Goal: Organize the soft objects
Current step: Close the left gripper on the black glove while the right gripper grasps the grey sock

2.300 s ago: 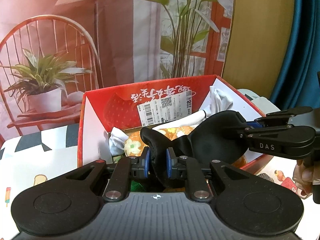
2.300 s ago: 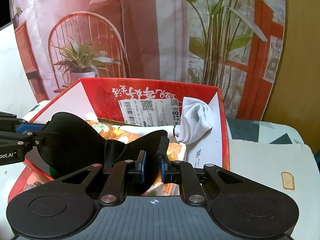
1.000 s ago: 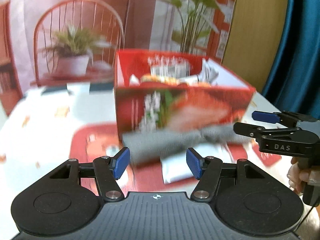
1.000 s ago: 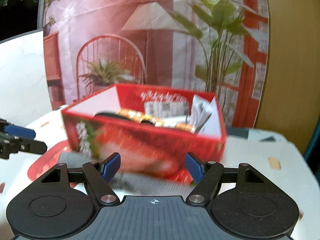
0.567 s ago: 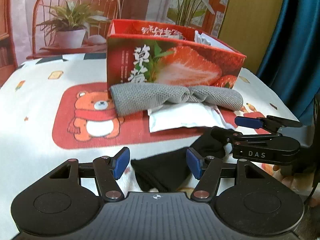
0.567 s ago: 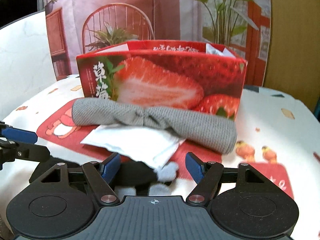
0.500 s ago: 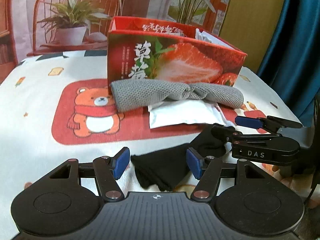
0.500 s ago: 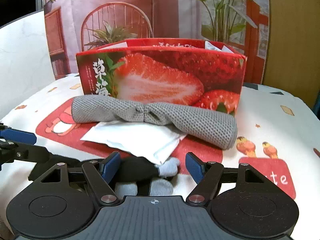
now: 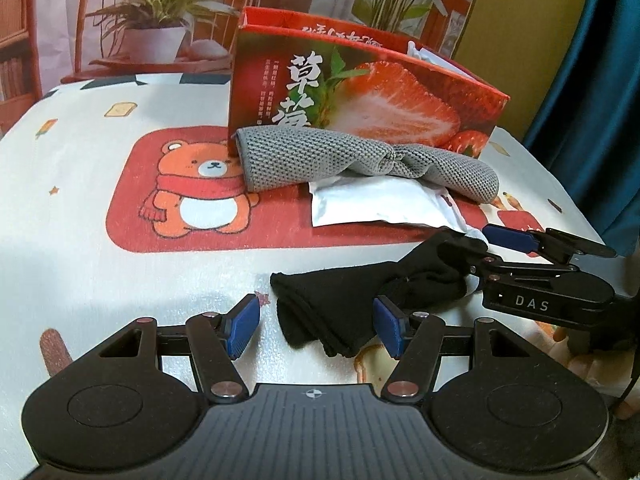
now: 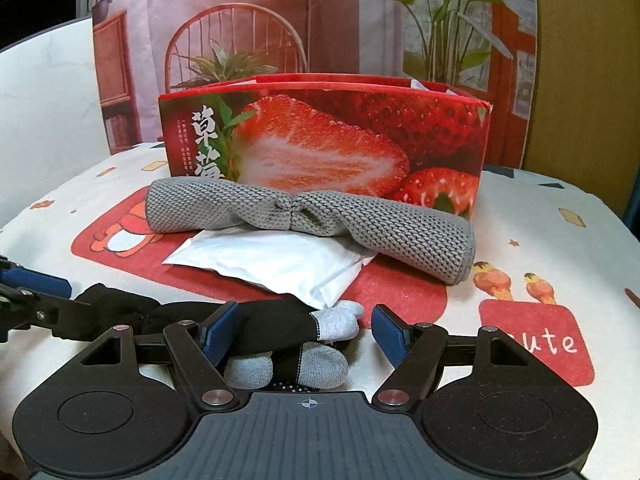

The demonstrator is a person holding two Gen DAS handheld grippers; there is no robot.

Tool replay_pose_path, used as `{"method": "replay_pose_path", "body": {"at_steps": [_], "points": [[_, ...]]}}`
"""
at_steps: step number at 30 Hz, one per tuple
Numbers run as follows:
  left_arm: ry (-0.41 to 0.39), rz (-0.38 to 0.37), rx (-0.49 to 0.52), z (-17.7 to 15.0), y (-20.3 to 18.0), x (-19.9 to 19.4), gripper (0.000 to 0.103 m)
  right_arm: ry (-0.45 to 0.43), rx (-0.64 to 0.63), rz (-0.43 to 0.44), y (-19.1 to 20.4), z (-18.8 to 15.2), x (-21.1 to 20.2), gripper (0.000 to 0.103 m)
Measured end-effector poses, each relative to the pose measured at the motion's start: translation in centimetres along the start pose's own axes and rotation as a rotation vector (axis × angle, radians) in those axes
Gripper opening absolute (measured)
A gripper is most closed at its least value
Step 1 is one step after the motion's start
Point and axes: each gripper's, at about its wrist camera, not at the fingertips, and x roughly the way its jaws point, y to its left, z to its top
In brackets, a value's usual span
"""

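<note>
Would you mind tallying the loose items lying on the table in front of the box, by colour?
Grey: 1, the rolled towel
White: 1, the flat packet
Black: 1, the pair of socks with grey toes
Total: 3

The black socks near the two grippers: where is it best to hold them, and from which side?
Probably one end each: the black socks lie flat and long. The left hand-held gripper takes the cuffs from above, the right hand-held gripper the grey toes.
</note>
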Motion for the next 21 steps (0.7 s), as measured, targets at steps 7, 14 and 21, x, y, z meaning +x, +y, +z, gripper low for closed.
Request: {"method": "replay_pose_path", "body": {"at_steps": [7, 14, 21], "points": [[0.001, -0.043, 0.012, -0.43, -0.42, 0.34, 0.064, 0.008, 0.030, 0.031, -0.51, -0.10, 0.10, 0.069], [-0.006, -0.035, 0.049, -0.67, -0.80, 0.61, 0.061, 0.018, 0.052, 0.058, -0.75, -0.17, 0.18, 0.067], [-0.020, -0.053, 0.049, -0.74, -0.56, 0.42, 0.037, 0.025, 0.068, 0.087, -0.91, -0.21, 0.24, 0.062]]}}
